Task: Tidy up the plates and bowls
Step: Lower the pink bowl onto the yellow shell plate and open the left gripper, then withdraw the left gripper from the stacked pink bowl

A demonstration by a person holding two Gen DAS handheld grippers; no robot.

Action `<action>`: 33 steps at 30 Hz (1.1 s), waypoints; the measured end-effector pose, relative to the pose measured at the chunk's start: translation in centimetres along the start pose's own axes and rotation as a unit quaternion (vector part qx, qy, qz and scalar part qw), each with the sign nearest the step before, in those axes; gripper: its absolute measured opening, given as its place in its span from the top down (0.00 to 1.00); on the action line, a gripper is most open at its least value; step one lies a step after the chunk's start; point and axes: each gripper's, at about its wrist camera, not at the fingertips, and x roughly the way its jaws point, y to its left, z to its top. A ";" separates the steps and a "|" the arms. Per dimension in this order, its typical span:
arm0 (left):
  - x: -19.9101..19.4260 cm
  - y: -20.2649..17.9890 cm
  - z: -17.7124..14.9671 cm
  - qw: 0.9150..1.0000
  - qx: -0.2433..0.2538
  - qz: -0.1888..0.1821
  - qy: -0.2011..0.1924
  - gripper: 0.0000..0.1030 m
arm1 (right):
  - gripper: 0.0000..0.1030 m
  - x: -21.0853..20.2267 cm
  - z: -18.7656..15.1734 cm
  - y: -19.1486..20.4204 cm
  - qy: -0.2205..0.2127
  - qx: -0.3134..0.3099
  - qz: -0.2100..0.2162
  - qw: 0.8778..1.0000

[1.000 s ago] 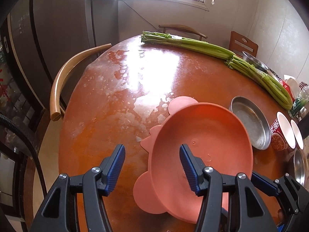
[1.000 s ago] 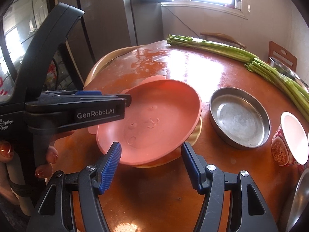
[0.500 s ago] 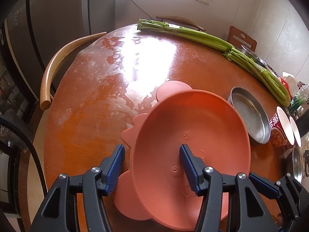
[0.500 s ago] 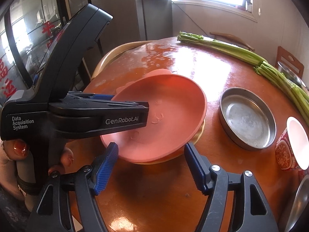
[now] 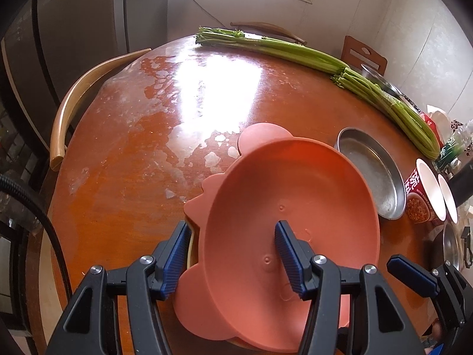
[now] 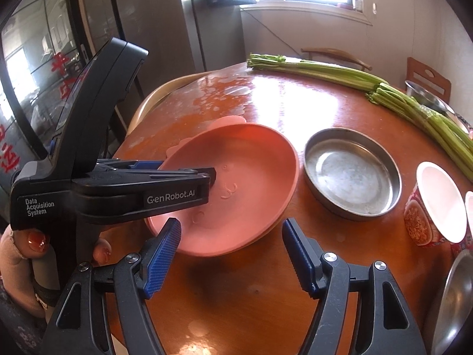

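A pink bowl with ear-shaped flanges rests on the round wooden table, and a pale yellow plate edge shows under it. My left gripper is open and straddles the bowl's near-left rim, one finger outside and one inside the bowl. The pads do not visibly press the rim. My right gripper is open just in front of the bowl's near edge with nothing between its fingers. A round steel pan sits empty to the right of the bowl.
Long celery stalks lie across the far side of the table. Paper noodle cups and a steel bowl crowd the right edge. A curved chair back stands at the left. A hand holds the left gripper.
My left gripper has come down and forward over the pink bowl until its fingers straddle the rim. In the right wrist view it reaches further over the bowl.
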 end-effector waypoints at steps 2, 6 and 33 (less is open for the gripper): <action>0.0 -0.4 0.0 1.000 0.003 -0.002 -0.001 0.43 | 0.29 -0.5 -0.1 -0.4 -0.005 0.007 -0.004 1.000; -0.2 -0.9 0.1 1.000 0.004 0.000 -0.004 0.43 | 0.29 -1.4 0.0 -1.6 -0.012 0.023 -0.010 1.000; -7.3 -6.8 0.1 0.996 0.040 0.018 -0.074 0.43 | 0.29 -8.4 -0.7 -8.6 -0.071 0.099 -0.031 0.992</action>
